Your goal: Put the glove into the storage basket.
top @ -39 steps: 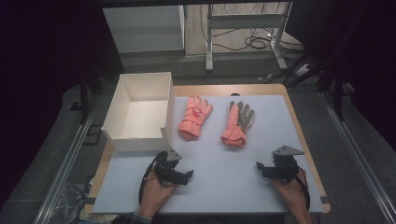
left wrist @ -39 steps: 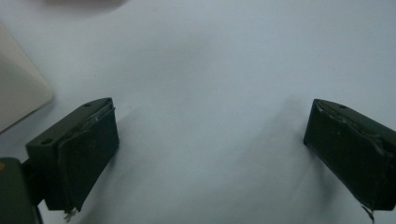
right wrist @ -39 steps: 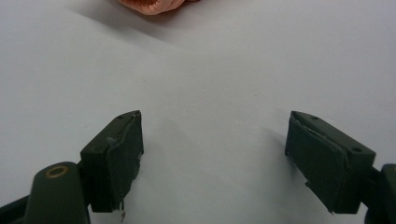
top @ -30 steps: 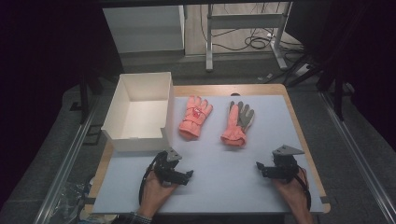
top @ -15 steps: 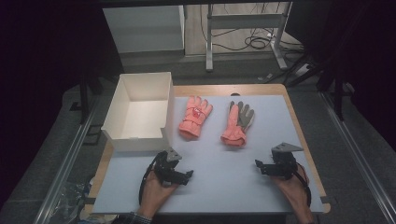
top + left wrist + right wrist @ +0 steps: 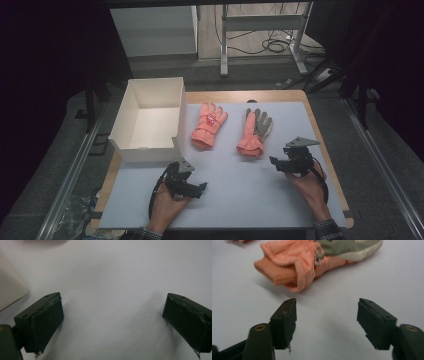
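Table (image 6: 225,200): pale grey-white mat on a wood top; wood edge shows at far side & R side.
Box (image 6: 142,150): white, open-topped, nothing inside, at far-L of the mat; one corner hangs past the L edge. In my L gripper view its pale corner (image 6: 10,287) shows at the L margin.
L glove (image 6: 208,125): salmon-pink, flat on the mat just R of the box, fingers pointing away from me, cuff toward me, small strap/logo patch on the back.
R glove (image 6: 254,131): same pink cuff but grey palm side up w/ white edging, fingers away from me; lies near the L glove, the two apart, not touching. In my R gripper view it sits (image 6: 312,262) across the top, ribbed cuff at L, a small metal clip by the wrist, grey part at R.
My L gripper (image 6: 199,189): in my L hand (image 6: 167,205), low on the near-L part of the mat, in front of the box's near wall, well apart from both gloves. Jaws spread wide, only bare mat between them; pads (image 6: 47,325) black, worn at the edges.
My R gripper (image 6: 275,162): in my R hand (image 6: 310,187), near-R on the mat, grey three-cornered plate on top, nose toward the R glove's cuff, near it but not touching. Jaws wide apart, nothing pinched; L pad (image 6: 287,322) frayed at its lower tip.
Sleeves: plaid cuffs at the bottom edge of high view.
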`<state>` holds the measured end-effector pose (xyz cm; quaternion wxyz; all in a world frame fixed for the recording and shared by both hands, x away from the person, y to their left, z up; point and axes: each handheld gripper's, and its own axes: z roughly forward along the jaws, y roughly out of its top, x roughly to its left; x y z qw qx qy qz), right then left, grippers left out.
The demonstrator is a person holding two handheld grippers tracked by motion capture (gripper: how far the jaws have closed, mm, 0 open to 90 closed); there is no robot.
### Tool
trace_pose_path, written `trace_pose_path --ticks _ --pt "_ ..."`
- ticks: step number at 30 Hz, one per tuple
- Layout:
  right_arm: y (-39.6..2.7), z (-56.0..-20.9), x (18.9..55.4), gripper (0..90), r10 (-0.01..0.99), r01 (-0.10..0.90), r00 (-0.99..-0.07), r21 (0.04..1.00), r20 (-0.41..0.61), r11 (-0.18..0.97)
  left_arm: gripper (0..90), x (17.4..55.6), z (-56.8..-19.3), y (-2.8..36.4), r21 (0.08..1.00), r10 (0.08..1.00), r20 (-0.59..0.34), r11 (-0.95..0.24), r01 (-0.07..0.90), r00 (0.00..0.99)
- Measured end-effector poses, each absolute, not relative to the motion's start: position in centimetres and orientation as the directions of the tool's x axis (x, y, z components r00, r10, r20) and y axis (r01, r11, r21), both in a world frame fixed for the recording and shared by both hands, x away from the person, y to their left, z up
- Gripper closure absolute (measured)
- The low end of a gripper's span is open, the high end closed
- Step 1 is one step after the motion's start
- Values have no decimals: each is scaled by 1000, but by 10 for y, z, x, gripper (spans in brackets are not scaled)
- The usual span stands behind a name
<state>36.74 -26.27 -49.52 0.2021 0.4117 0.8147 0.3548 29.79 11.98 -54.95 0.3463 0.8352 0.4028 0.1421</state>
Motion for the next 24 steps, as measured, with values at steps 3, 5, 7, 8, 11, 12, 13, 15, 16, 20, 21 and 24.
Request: trace_pose_path --ticks 3,5,7,8,11,12,13,15,16,20,21,24 --pt "-259 -488 377 408 810 524 -586 750 -28 404 31 298 -550 120 693 772 -42 -435 575 635" --pt "-256 -483 385 440 806 520 -591 751 -28 406 31 298 -549 120 693 771 -42 -436 575 635" --pt "-250 -478 396 486 801 512 -598 755 -29 409 31 298 -549 120 693 771 -41 -436 574 635" --pt "-250 -478 396 486 801 512 -598 755 -29 409 31 298 -549 120 693 771 -42 -436 575 635" --pt "-244 -473 408 518 796 509 -604 753 -31 416 31 298 -549 120 693 771 -41 -436 574 635" --pt "-242 -472 412 529 795 507 -606 753 -34 419 31 298 -549 120 693 771 -41 -436 574 635" --pt "-240 -471 416 539 793 506 -608 753 -34 420 31 298 -549 120 693 771 -42 -436 574 635" --pt "-236 -470 424 554 793 511 -609 752 -25 417 31 298 -550 120 694 772 -43 -433 575 634" --pt "-234 -470 428 562 792 513 -610 750 -25 418 31 298 -550 120 695 772 -44 -433 575 634" --pt "-226 -470 443 570 792 523 -610 739 -25 426 31 298 -549 120 693 771 -42 -436 575 635" --pt "-224 -470 446 569 793 526 -608 735 -27 428 31 298 -549 120 693 771 -42 -436 574 635" --pt "-220 -472 456 551 800 533 -598 729 -34 429 31 298 -549 120 693 771 -42 -436 574 636"
